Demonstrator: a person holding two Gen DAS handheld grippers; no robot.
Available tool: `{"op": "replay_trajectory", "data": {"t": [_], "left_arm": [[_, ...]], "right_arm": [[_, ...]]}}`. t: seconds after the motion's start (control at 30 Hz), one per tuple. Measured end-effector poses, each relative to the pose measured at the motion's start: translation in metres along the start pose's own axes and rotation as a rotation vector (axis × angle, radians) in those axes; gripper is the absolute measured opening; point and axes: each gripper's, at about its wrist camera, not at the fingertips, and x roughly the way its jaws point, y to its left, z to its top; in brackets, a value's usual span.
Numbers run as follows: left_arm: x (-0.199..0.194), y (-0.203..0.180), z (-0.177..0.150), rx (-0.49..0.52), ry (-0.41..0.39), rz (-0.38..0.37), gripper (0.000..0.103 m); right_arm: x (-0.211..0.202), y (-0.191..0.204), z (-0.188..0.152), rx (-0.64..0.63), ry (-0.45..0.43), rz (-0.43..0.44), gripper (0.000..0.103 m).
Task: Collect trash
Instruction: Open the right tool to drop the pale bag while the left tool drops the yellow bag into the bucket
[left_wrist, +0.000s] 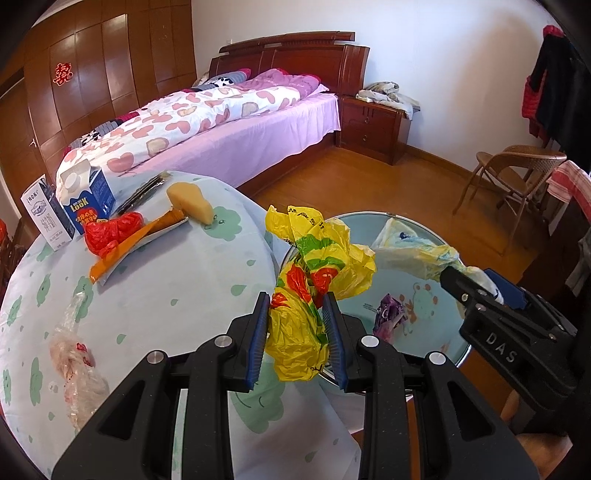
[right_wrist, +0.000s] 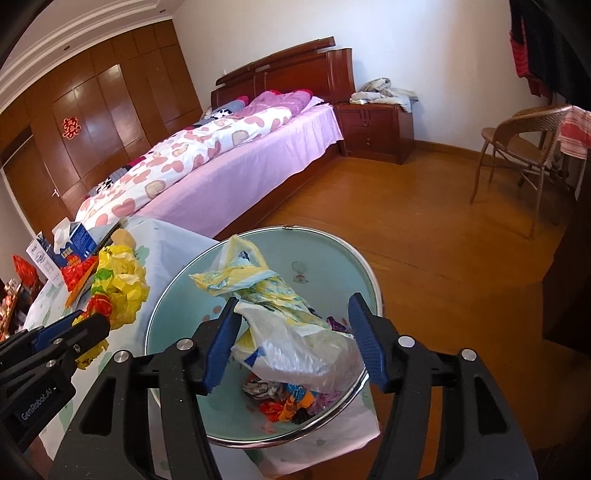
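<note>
A crumpled yellow bag (left_wrist: 306, 295) is clamped between the blue pads of the left gripper (left_wrist: 298, 306), held at the table's (left_wrist: 166, 288) edge beside the bin (left_wrist: 417, 295). In the right wrist view the same bag (right_wrist: 118, 291) is seen at nine o'clock from the bin (right_wrist: 325, 266), with the left gripper (right_wrist: 79, 325) closed on its lower end.

The right gripper (right_wrist: 293, 321) is held over the bin with its fingers apart. A clear plastic bag (right_wrist: 295, 354) lies between them; it touches the left pad (right_wrist: 221, 347), while a gap is seen at the right pad. A pale yellow printed bag (right_wrist: 243, 280) lies at twelve o'clock from it, and coloured wrappers (right_wrist: 284, 402) are seen at the bin's bottom.

Still on the table in the left wrist view, at ten to eleven o'clock from the held bag: a red bag (left_wrist: 110, 232), an orange wrapper (left_wrist: 136, 240), a yellow wedge (left_wrist: 190, 203), a blue carton (left_wrist: 86, 199) and a white carton (left_wrist: 46, 214). A clear bag (left_wrist: 77, 354) lies at nine o'clock near the table's edge.
</note>
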Motion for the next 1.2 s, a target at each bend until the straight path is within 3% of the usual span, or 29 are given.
{"op": "replay_trajectory", "data": {"t": [0.1,0.23,0.5,0.87,0.97,1.07,1.2], "left_arm": [[0.002,-0.001,0.000,0.003,0.001,-0.001,0.030],[0.002,-0.001,0.000,0.003,0.002,-0.001,0.030],[0.004,0.000,0.001,-0.006,0.009,0.001,0.030],[0.006,-0.016,0.004,0.041,-0.003,-0.037,0.033],[0.004,-0.016,0.005,0.035,-0.018,-0.025,0.061],[0.000,-0.011,0.006,0.022,-0.027,-0.019,0.061],[-0.007,-0.003,0.006,-0.003,-0.045,0.002,0.072]], "right_arm": [[0.001,-0.002,0.001,0.007,-0.001,-0.006,0.061],[0.006,-0.003,0.002,0.001,0.032,-0.002,0.074],[0.006,-0.008,0.003,0.004,0.035,-0.028,0.075],[-0.007,-0.021,0.008,0.091,-0.054,-0.071,0.075],[-0.010,-0.026,0.009,0.108,-0.065,-0.069,0.075],[-0.011,-0.027,0.010,0.108,-0.071,-0.065,0.075],[-0.015,-0.026,0.010,0.101,-0.074,-0.053,0.075]]}}
